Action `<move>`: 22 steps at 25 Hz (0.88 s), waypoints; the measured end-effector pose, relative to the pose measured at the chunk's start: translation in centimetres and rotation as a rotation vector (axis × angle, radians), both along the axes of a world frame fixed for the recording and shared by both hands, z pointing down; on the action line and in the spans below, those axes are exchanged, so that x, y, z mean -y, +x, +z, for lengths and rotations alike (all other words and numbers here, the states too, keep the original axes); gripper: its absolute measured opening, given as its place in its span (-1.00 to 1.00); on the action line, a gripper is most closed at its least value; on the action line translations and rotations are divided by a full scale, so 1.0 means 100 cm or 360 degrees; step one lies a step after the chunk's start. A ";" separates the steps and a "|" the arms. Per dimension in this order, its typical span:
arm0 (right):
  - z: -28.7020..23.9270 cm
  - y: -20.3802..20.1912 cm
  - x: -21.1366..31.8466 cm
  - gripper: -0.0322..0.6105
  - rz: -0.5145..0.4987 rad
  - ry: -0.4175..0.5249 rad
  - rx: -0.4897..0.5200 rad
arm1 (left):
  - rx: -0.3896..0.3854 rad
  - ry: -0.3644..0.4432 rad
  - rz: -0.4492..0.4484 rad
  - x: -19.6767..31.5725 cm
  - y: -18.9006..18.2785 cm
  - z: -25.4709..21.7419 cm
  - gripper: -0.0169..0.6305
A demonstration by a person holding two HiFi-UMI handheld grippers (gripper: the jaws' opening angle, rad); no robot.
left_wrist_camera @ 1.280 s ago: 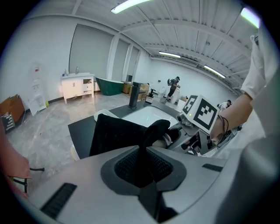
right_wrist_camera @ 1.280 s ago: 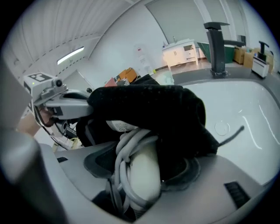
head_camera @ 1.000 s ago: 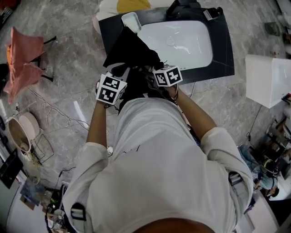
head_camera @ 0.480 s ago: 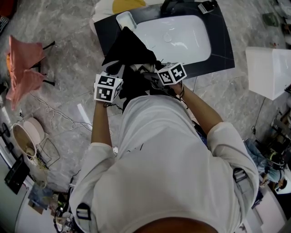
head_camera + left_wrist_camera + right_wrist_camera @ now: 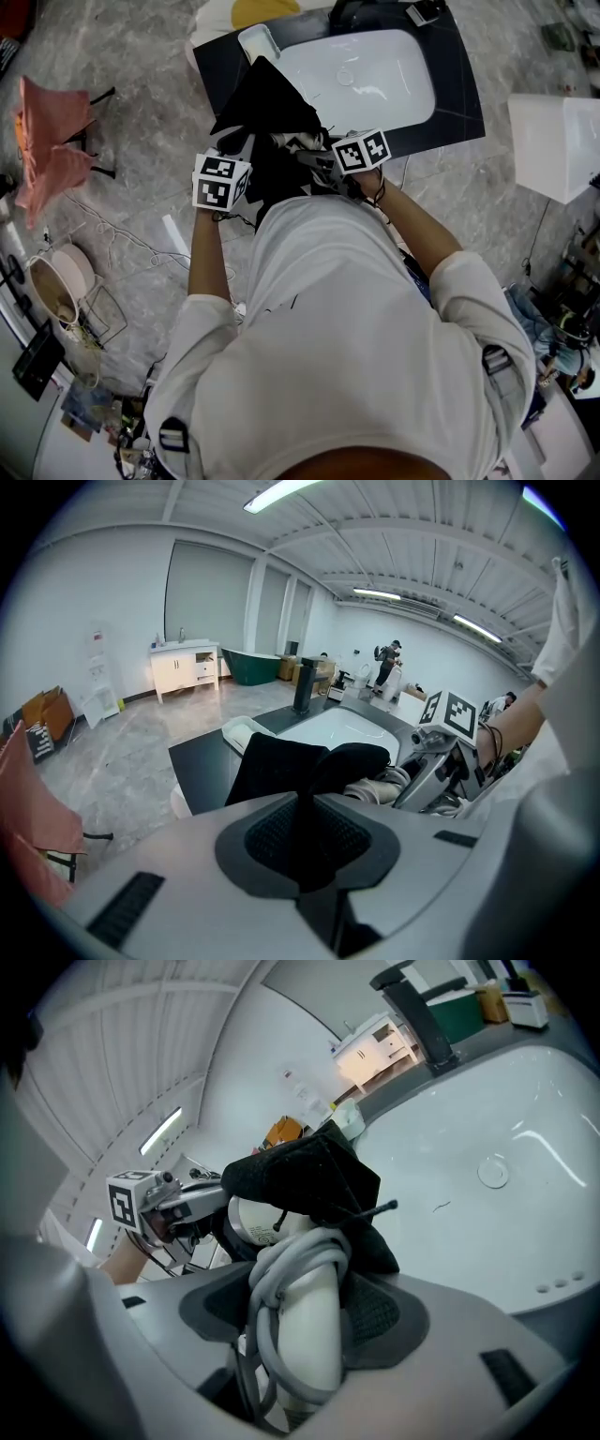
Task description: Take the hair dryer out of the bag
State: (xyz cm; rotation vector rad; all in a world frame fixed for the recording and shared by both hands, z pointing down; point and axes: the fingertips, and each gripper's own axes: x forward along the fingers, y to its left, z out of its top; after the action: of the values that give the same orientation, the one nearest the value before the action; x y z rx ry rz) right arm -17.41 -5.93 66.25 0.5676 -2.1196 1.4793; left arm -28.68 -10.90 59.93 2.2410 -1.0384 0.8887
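Observation:
A black bag [image 5: 267, 103] lies on the dark counter [image 5: 459, 103] left of the white sink [image 5: 375, 80]. My left gripper [image 5: 246, 152] is shut on a fold of the bag's black fabric [image 5: 300, 822]. My right gripper [image 5: 317, 161] is shut on the white handle of the hair dryer [image 5: 309, 1321], which has its grey cable [image 5: 281, 1274] coiled round it. The dryer's head [image 5: 258, 1218] is still under the bag's mouth [image 5: 305, 1180], and the bag hides most of it. Across the bag, the left gripper view shows the handle [image 5: 375, 787] and the right gripper [image 5: 439, 766].
A black faucet [image 5: 417, 1007] stands at the sink's far side. A small white tray [image 5: 260, 42] sits at the counter's left corner. On the floor are a pink cloth on a stand [image 5: 47, 141], a white box [image 5: 553, 145] and loose cables.
My right gripper has shifted slightly up and rolled a little with the dryer handle in it. The left gripper has stayed on the bag.

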 end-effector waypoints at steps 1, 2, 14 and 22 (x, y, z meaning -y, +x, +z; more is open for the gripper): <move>-0.001 0.000 0.000 -0.03 0.0023 -0.0035 0.0033 | 0.0009 0.0003 0.0006 0.000 0.000 0.000 -0.77; -0.002 -0.001 0.000 -0.03 0.0042 -0.0075 0.0071 | 0.0022 0.0008 0.0012 0.000 -0.001 0.000 -0.78; -0.006 0.000 0.000 -0.03 -0.0046 -0.0023 0.0024 | 0.0030 -0.0024 -0.0028 0.005 -0.007 0.010 -0.79; -0.005 0.005 -0.004 -0.03 -0.0052 -0.0006 -0.0003 | 0.0001 -0.0064 -0.0028 0.004 -0.005 0.016 -0.79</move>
State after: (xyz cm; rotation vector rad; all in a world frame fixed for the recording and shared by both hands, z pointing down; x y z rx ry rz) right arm -16.93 -5.51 65.74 0.5304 -2.1146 1.4640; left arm -29.19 -11.28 61.56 2.1954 -1.0297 0.8957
